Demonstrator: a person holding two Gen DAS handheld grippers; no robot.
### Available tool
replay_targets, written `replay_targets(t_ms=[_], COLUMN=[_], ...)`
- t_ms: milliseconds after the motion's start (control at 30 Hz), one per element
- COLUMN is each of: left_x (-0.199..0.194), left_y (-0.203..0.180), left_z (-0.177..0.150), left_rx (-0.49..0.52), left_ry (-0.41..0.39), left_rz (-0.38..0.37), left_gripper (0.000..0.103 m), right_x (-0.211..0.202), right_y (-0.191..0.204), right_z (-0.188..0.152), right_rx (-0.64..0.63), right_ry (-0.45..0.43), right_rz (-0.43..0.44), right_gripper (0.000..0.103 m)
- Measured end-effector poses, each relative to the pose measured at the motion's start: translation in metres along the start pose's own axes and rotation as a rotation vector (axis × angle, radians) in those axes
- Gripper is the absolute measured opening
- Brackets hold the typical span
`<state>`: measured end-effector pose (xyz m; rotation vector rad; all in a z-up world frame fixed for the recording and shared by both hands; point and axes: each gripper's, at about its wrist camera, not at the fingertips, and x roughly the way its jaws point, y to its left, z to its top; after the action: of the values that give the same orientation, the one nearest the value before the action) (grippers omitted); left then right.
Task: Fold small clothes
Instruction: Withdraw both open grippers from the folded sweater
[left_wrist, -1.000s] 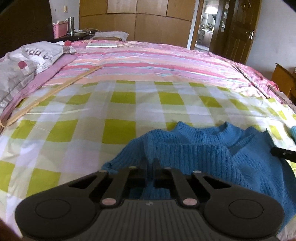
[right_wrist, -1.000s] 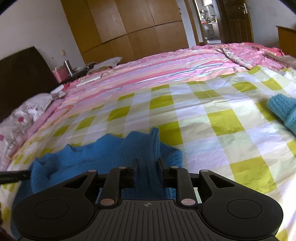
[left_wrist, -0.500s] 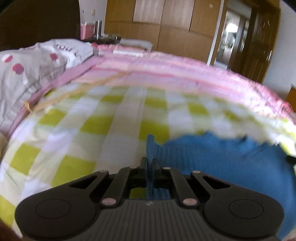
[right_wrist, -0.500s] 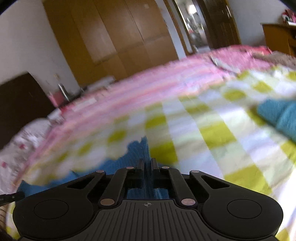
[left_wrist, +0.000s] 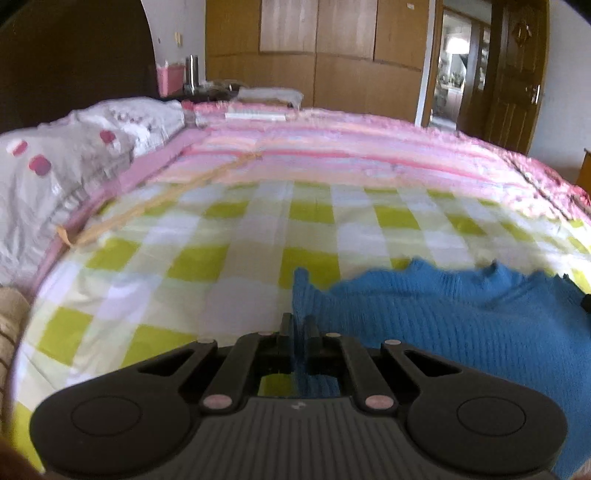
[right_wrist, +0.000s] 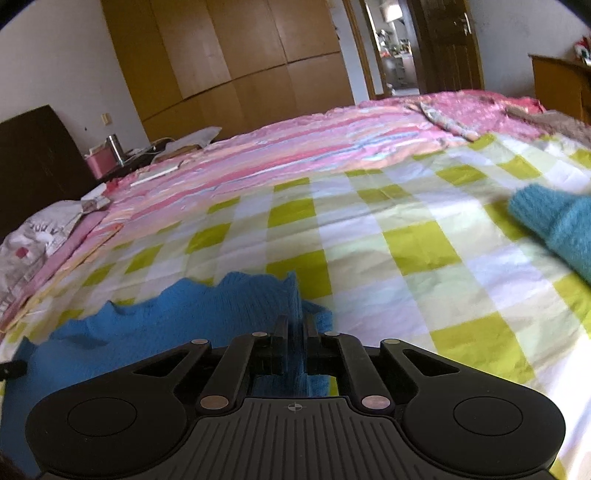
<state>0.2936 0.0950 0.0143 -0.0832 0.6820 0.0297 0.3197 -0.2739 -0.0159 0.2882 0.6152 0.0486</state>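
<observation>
A blue knit sweater (left_wrist: 461, 325) is held up over a bed with a green-and-white checked sheet (left_wrist: 236, 258). My left gripper (left_wrist: 298, 325) is shut on the sweater's left edge, and the cloth stretches off to the right. In the right wrist view my right gripper (right_wrist: 294, 328) is shut on the sweater's (right_wrist: 177, 325) right edge, with the cloth stretching off to the left. Each gripper's tip shows at the far edge of the other's view.
A teal knit garment (right_wrist: 554, 221) lies on the sheet at the right. A pink striped quilt (left_wrist: 351, 155) covers the far half of the bed. A grey pillow (left_wrist: 74, 155) lies at the left. A thin wooden stick (left_wrist: 166, 199) lies near it.
Both grippers closed fully on the sweater's edges and lifted it off the sheet. The sweater now hangs stretched between them instead of lying bunched on the bed.
</observation>
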Motion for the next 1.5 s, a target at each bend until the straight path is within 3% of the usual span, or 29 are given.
replay_targets(t_ms=[100,167,333,433,600,833,967,1133,1500], left_x=[-0.009,-0.005,0.021,0.014,-0.001,-0.038,-0.042,-0.028,-0.036], left_y=[0.002,0.002,-0.001,-0.003,0.003,0.004,-0.01,-0.023,-0.026], left_z=[0.006,0.005,-0.014,-0.015,-0.014,-0.036,-0.057,-0.073,-0.075], left_rx=[-0.028,-0.028,0.028,0.048,0.027,-0.008,0.023,0.087,0.023], left_ry=[-0.052,-0.045,0.06,0.051,0.036,0.011,0.063,0.121,0.163], left_rz=[0.003,0.027,0.084,0.116,0.147,0.148,0.121,0.173,0.225], left_gripper=[0.012,0.012,0.014,0.018,0.019,0.019,0.019,0.019,0.019], right_x=[-0.016,-0.019,0.014,0.007,-0.015,-0.051,-0.051,-0.059,-0.073], right_y=[-0.001,-0.004,-0.008,-0.004,-0.011,-0.01,-0.007,-0.015,-0.045], right_z=[0.009,0.01,-0.008,-0.005,0.0,-0.02,-0.042,-0.053,-0.075], right_rx=[0.032,0.054,0.02,-0.008,0.02,-0.051,-0.101,-0.066,0.012], right_ry=[-0.086,-0.112,0.035,0.004,-0.06,-0.084,-0.027,-0.022,-0.012], right_rz=[0.029,0.029,-0.029,-0.021,-0.005,0.025,0.03,0.035,0.079], right_gripper=[0.005,0.005,0.006,0.012,0.012,0.013,0.013,0.015,0.015])
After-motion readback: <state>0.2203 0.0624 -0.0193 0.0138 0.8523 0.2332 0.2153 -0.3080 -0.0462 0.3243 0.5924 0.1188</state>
